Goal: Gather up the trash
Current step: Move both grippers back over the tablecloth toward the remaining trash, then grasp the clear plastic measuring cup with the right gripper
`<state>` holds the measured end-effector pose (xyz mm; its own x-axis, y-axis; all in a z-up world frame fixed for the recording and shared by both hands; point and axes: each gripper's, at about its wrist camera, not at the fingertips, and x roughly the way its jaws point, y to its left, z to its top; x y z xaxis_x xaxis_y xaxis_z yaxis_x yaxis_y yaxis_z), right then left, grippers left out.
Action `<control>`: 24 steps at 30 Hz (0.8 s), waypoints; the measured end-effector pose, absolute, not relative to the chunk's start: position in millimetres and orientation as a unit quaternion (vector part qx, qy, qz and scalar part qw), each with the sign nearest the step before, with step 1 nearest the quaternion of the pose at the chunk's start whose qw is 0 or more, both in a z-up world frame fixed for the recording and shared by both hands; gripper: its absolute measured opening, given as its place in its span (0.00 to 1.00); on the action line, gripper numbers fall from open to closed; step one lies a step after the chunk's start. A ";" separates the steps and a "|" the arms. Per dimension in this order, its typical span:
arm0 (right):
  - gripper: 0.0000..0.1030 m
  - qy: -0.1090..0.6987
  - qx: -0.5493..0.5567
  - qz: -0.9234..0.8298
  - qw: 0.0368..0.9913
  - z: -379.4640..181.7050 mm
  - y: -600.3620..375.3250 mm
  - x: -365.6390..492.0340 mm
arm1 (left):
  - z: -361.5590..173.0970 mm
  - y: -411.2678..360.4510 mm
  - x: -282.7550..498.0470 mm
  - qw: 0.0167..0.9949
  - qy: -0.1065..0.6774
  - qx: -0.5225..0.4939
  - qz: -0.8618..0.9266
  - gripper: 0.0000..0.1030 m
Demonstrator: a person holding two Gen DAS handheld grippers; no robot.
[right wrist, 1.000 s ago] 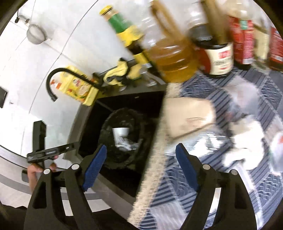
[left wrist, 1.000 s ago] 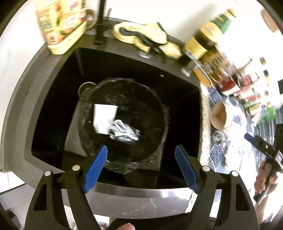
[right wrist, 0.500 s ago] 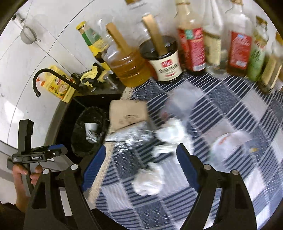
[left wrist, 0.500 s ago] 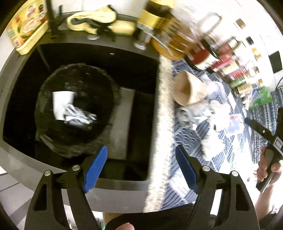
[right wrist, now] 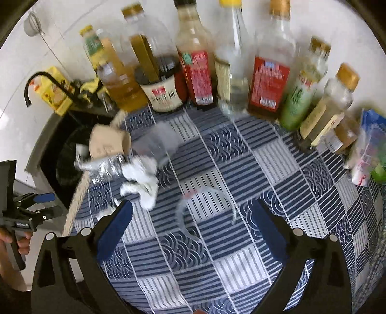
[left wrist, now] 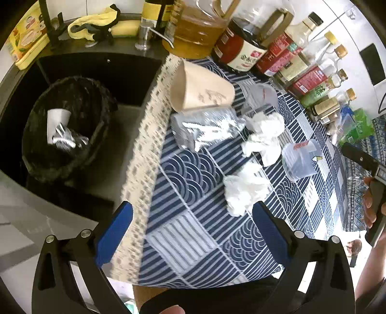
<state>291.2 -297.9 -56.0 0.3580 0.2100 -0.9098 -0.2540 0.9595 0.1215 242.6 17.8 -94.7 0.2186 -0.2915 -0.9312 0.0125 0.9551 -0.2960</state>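
Observation:
A black-lined bin (left wrist: pixel 65 125) stands in the dark sink and holds a white cup (left wrist: pixel 56 120) and crumpled foil. On the blue patterned cloth (left wrist: pixel 193 231) lie a tan paper cup (left wrist: pixel 202 89), a silver foil bag (left wrist: pixel 205 128), two crumpled white tissues (left wrist: pixel 263 135) (left wrist: pixel 243 190) and two clear plastic cups (left wrist: pixel 299 157) (left wrist: pixel 260 95). My left gripper (left wrist: pixel 193 227) is open and empty above the cloth's near edge, the nearer tissue just ahead. My right gripper (right wrist: pixel 193 224) is open and empty, with a clear cup (right wrist: pixel 205 210) lying between its fingers.
A row of sauce and oil bottles (right wrist: pixel 270 77) lines the back of the counter. A black faucet (right wrist: pixel 36 82), yellow box (left wrist: pixel 24 41) and yellow cloth (left wrist: pixel 101 21) sit behind the sink. A green and blue packet (left wrist: pixel 354 125) lies at the right.
My left gripper has swung right from above the bin to over the cloth. My right gripper has moved right and forward, and the clear cup now lies between its fingers.

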 end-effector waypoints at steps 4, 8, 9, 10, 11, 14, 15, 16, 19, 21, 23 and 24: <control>0.95 0.576 -0.050 0.157 0.801 -70.7 -296.3 300.1 | -100.7 3.5 229.6 0.771 0.617 -0.134 -0.089 0.93; 0.95 0.594 -0.056 0.169 0.785 -83.0 -295.7 313.5 | -104.9 -5.5 217.2 0.772 0.613 -0.152 -0.070 0.94; 0.95 0.597 -0.058 0.169 0.782 -84.9 -296.2 316.7 | -105.6 -5.4 214.7 0.772 0.613 -0.155 -0.066 0.93; 0.94 0.601 -0.059 0.168 0.779 -87.2 -297.0 320.2 | -107.0 -5.3 211.4 0.772 0.612 -0.159 -0.060 0.93; 0.93 0.607 -0.061 0.164 0.775 -89.6 -297.9 323.3 | -108.7 -4.6 208.2 0.772 0.612 -0.165 -0.052 0.93; 0.70 0.630 -0.068 0.162 0.757 -101.6 -298.5 331.8 | -113.7 -2.4 203.5 0.770 0.612 -0.178 -0.035 0.93; 0.65 0.638 -0.071 0.165 0.749 -106.3 -297.6 334.1 | -114.9 -1.9 202.3 0.770 0.612 -0.180 -0.030 0.93; 0.61 0.642 -0.074 0.167 0.744 -109.3 -296.7 335.7 | -115.8 -1.3 201.2 0.769 0.612 -0.183 -0.026 0.93; 0.50 0.654 -0.082 0.174 0.732 -118.0 -293.8 340.5 | -115.1 0.2 199.2 0.770 0.609 -0.190 -0.016 0.94; 0.40 0.660 -0.085 0.175 0.725 -124.6 -293.4 345.2 | -114.5 1.1 198.2 0.771 0.607 -0.193 -0.011 0.93; 0.28 0.666 -0.082 0.172 0.721 -130.3 -296.0 349.6 | -115.5 1.8 198.2 0.769 0.608 -0.198 -0.006 0.93; 0.19 0.669 -0.079 0.173 0.718 -133.2 -297.6 350.9 | -116.1 1.4 198.4 0.768 0.609 -0.199 -0.005 0.93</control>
<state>350.9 -297.6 -133.2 0.0445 0.1424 -0.9888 -0.3540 0.9278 0.1177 198.4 1.4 -116.1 0.2593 -0.2501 -0.9329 -0.2336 0.9210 -0.3118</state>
